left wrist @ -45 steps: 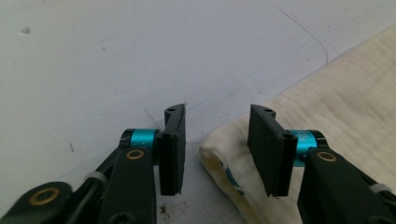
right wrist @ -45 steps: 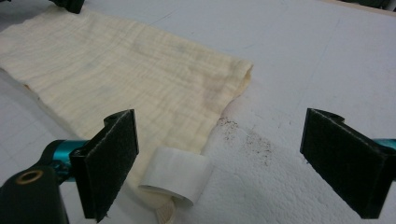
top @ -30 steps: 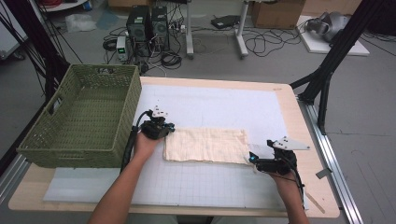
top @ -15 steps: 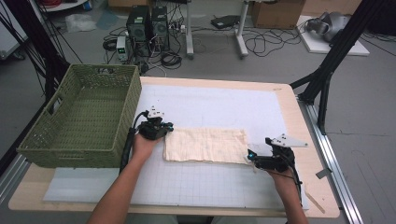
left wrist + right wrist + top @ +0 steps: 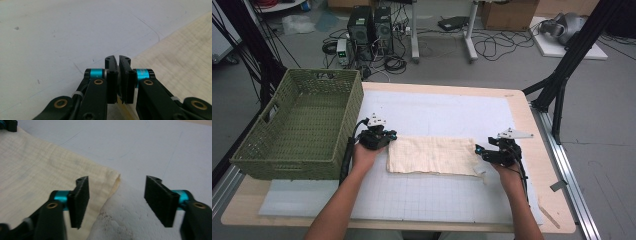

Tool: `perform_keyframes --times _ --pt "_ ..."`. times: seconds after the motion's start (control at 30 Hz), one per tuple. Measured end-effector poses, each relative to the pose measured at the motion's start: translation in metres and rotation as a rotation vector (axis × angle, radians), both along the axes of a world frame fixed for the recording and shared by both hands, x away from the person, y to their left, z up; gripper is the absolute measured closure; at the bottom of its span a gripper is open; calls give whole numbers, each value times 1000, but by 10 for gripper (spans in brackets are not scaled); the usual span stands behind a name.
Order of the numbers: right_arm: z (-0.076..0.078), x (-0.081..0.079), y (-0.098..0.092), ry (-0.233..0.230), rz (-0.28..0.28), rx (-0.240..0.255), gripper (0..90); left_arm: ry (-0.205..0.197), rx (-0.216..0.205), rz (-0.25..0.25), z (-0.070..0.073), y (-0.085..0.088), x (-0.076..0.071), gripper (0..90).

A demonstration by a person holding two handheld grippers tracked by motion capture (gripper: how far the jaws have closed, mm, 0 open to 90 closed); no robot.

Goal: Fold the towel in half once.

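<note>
A cream cloth [image 5: 432, 155] lies flat and folded on the white mat [image 5: 452, 112]. My left gripper [image 5: 385, 136] sits at its far left corner. In the left gripper view its jaws [image 5: 118, 58] are shut, with a strip of the cloth [image 5: 175, 52] pinched low between them. My right gripper [image 5: 478, 149] is at the cloth's right edge. In the right gripper view its jaws [image 5: 117, 180] have just been closing and stand apart. The cloth's corner [image 5: 110, 177] and a raised white fold [image 5: 120, 217] lie between them, and the pads touch neither.
A green woven basket [image 5: 337, 95] stands at the table's left, close to my left hand. The wooden table edge [image 5: 532, 125] runs along the right. Cables, computer cases and a black stand are on the floor beyond the table.
My right gripper has slid left up to the cloth's right edge, and its jaws stand narrower. The left gripper and the cloth's left end have kept still.
</note>
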State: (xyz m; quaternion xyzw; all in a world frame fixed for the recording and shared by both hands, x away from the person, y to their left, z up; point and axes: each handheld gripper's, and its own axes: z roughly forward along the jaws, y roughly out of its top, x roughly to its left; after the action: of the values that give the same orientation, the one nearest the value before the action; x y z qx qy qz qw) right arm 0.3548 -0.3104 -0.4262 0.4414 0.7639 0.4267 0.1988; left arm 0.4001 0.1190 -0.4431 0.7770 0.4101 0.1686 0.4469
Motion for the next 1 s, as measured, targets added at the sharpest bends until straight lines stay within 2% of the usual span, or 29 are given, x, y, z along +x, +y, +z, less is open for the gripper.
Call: perform_keyframes --times 0.1,0.17,0.3,0.4,0.47,0.5,0.53,0.57,0.63,0.77,1.0 --pt "2 13 6 29 13 -19 485 -4 2 0 0 0 0 849" --pt "5 22 13 38 17 -24 503 -3 0 4 0 -1 0 849" --pt "0 38 24 80 25 -80 511 0 -1 5 0 0 0 849" --pt "-9 45 29 126 40 -104 589 2 2 6 1 0 -1 849" --pt "-15 48 31 160 60 -118 705 6 2 9 0 -1 -1 849" --pt "-15 48 31 160 64 -100 807 9 3 10 1 -1 -1 849" --pt "-15 47 32 159 74 -97 837 10 3 11 1 -1 -2 849" --pt "-14 46 34 152 75 -120 846 9 4 12 2 -1 -2 849" --pt "-13 45 36 145 73 -135 848 5 2 14 4 -1 -3 849" --pt "-10 43 34 144 67 -119 847 3 -2 11 5 0 -4 849" --pt "-6 39 35 127 68 -133 847 -2 -6 12 8 -1 -6 849"
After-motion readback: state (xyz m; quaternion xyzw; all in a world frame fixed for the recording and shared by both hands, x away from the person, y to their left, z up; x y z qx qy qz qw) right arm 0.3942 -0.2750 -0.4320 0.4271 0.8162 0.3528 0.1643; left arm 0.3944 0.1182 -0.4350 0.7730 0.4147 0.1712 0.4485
